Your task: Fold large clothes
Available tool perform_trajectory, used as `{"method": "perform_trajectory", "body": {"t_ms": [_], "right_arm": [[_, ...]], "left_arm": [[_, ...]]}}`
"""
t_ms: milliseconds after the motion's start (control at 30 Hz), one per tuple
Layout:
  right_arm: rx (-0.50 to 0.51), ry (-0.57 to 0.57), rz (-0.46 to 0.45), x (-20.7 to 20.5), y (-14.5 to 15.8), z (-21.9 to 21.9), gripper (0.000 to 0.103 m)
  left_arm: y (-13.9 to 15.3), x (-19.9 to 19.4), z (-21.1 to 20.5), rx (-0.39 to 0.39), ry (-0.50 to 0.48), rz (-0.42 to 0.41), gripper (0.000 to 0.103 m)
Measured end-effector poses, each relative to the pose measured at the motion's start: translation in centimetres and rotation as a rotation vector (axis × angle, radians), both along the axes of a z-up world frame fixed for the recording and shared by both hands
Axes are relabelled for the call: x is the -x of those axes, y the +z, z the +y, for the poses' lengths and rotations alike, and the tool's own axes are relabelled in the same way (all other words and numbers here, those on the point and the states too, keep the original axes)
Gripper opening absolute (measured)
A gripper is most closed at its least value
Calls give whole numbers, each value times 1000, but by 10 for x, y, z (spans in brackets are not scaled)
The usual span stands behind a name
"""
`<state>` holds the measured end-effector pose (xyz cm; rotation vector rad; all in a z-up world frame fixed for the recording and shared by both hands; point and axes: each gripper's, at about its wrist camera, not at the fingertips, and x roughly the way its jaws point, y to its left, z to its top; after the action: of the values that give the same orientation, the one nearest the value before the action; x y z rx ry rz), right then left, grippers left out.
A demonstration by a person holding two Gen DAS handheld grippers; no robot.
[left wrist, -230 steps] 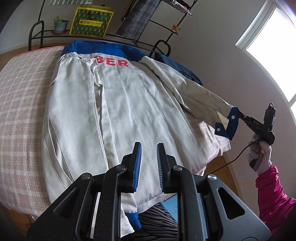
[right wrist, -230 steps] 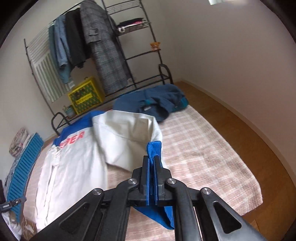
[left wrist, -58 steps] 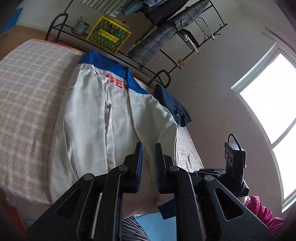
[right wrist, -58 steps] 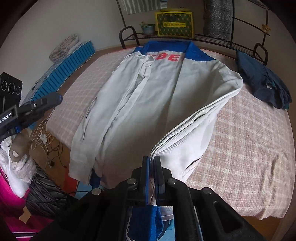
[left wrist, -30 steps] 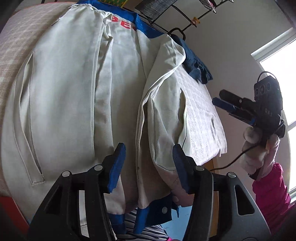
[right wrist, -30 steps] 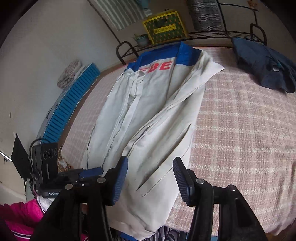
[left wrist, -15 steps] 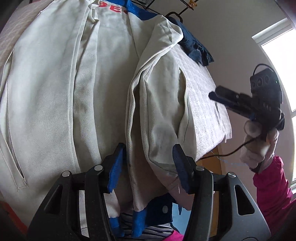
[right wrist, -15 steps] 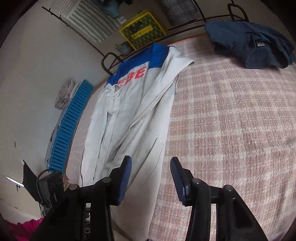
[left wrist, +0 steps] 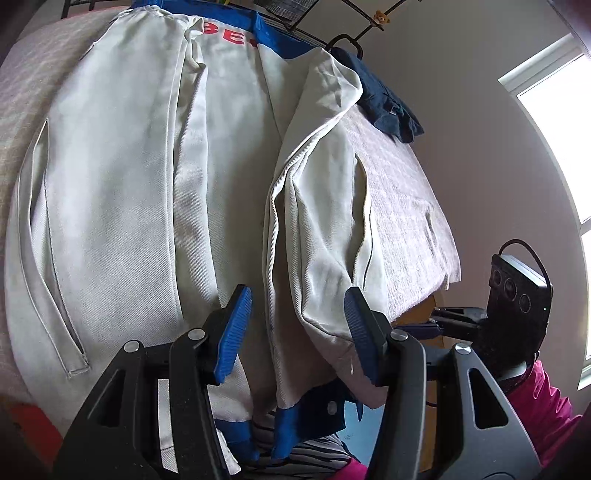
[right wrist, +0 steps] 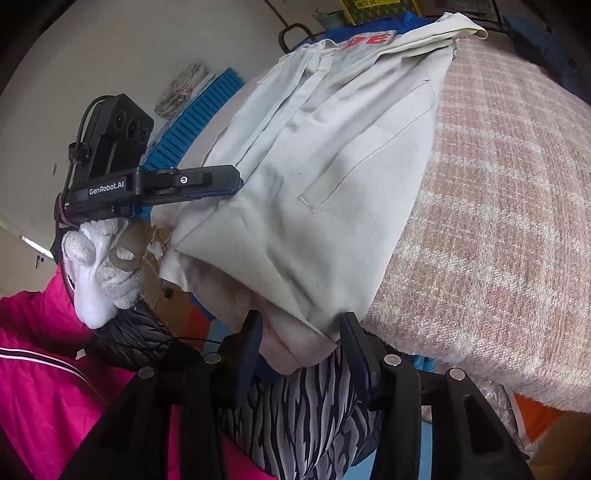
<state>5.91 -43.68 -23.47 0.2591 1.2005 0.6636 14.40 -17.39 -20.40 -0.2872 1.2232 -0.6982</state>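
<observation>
A large cream jacket (left wrist: pixel 129 206) with a blue collar and red letters lies face down on the bed. Its right sleeve (left wrist: pixel 317 229) is folded back along the body, the blue cuff (left wrist: pixel 306 410) hanging over the near edge. My left gripper (left wrist: pixel 299 325) is open, its jaws standing either side of the sleeve's lower end. My right gripper (right wrist: pixel 299 339) is open and low at the bed's near edge, jaws either side of the jacket's bottom right corner (right wrist: pixel 288 295). The left gripper also shows in the right wrist view (right wrist: pixel 236 181), over the hem.
The bed (right wrist: pixel 498 229) has a pink checked cover. A dark blue garment (left wrist: pixel 384 107) lies at the far right of it. A black metal rack (left wrist: pixel 340 33) stands behind the bed. My pink sleeve (right wrist: pixel 37 369) and striped trousers (right wrist: pixel 314 413) are close to the near edge.
My right gripper let go of the folded sleeve, opened and dropped down to the jacket's bottom right corner. My left gripper opened and moved in over the sleeve's lower end.
</observation>
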Motion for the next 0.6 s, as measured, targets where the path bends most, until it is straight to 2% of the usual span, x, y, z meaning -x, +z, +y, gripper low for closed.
{"method": "perform_trajectory", "body": {"t_ms": [100,133,200,233,267,367,467,567,600], "right_arm": [[71,59,-30,-5,-3,11,44],[85,89,-16,-12,-8,16,35],[177,142,-20,-10,-12,31,24],[236,157,-22,-8,-12,37,0],[264,148,-28,-5,-8,40,0],[222,50,-86,1,31,40,0],[242,-114,-172,20,67,34,0],[260,-289,-116,39,56,26,0],[253,-317,-88,44,49,28,0]], "left_arm": [[-2,-2,3,-4,15,8,54],[-2,-3,3,-2,21,9,54],[0,-3,3,2,26,3,54],[2,-2,3,5,26,-3,54],[4,0,4,8,24,-11,54],[12,6,9,16,22,-38,54],[17,9,12,31,29,-53,54],[16,9,12,35,26,-55,54],[14,9,11,36,24,-52,54]]}}
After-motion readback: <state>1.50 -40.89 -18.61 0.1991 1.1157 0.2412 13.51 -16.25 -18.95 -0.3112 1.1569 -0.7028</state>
